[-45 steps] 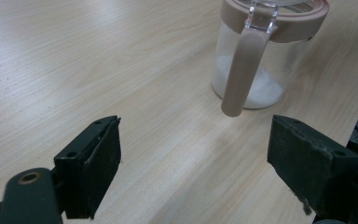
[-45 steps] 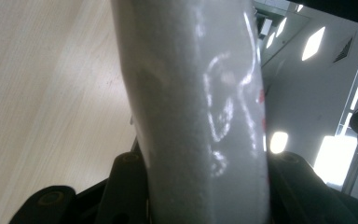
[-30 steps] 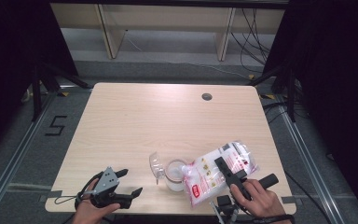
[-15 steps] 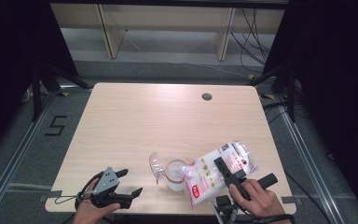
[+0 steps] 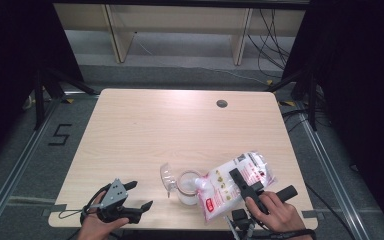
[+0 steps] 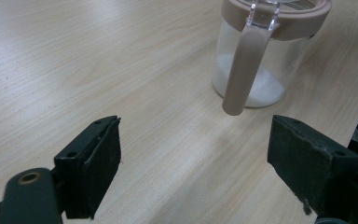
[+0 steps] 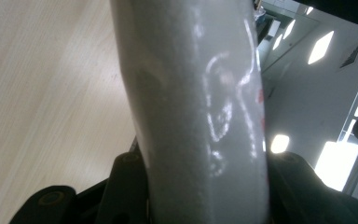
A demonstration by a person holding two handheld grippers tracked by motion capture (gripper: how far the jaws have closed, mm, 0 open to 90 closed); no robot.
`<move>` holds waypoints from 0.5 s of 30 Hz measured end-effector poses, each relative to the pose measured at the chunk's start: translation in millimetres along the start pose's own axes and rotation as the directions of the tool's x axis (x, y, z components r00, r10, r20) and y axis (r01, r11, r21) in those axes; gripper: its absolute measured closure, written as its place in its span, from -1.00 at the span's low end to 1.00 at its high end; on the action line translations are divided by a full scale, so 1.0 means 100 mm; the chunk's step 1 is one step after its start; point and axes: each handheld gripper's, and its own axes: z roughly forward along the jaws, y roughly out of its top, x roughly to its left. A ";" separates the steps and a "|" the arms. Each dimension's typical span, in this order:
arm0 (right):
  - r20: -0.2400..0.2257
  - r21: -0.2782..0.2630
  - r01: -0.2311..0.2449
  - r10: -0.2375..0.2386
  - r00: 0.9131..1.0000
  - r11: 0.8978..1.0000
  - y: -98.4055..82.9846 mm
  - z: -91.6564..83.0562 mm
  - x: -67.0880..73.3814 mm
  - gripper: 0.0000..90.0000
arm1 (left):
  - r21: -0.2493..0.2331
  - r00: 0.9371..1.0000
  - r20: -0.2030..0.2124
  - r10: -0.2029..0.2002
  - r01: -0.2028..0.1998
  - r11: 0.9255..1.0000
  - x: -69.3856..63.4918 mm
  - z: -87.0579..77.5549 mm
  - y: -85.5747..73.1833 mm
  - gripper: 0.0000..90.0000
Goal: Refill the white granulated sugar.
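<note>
Nothing has moved: right gripper [image 5: 241,184] fingers clamp one bag [image 5: 232,182] over one jar [image 5: 187,187]; left gripper [image 5: 130,196] fingers apart.

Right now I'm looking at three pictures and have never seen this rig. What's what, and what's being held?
No robot arm here: a person holds a hand-operated claw in each hand at a wooden table. The high view looks down from above the person's side. The other two pictures come from cameras riding on each claw, looking along its black jaws.

On the table stands a clear jar with a tan rim, its lid flipped open and white powder in the bottom; the left gripper view shows it close up.

The right claw is clamped on a plastic bag of white powder, tilted with its mouth at the jar's opening. The left claw rests open and holds nothing, near the table's front edge.
</note>
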 end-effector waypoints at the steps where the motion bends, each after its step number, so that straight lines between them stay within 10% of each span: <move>1: 0.004 -0.010 0.008 -0.008 1.000 1.000 -0.01 0.01 -0.01 0.42 | 0.000 1.000 0.000 0.000 0.000 1.000 0.00 0.00 0.00 -0.62; 3: -0.006 0.015 -0.057 0.057 0.998 0.998 -0.02 -0.01 0.03 0.42 | -0.001 1.000 0.004 -0.002 0.002 1.000 0.00 0.00 0.00 -0.62; 4: -0.002 -0.004 -0.004 0.004 1.000 1.000 -0.02 0.00 -0.01 0.42 | 0.000 1.000 0.002 -0.001 0.001 1.000 0.00 0.00 0.00 -0.62; 15: 0.000 -0.009 -0.027 0.027 1.000 1.000 -0.02 -0.01 0.00 0.42 | -0.001 1.000 0.007 -0.003 0.003 1.000 0.00 0.01 -0.01 -0.62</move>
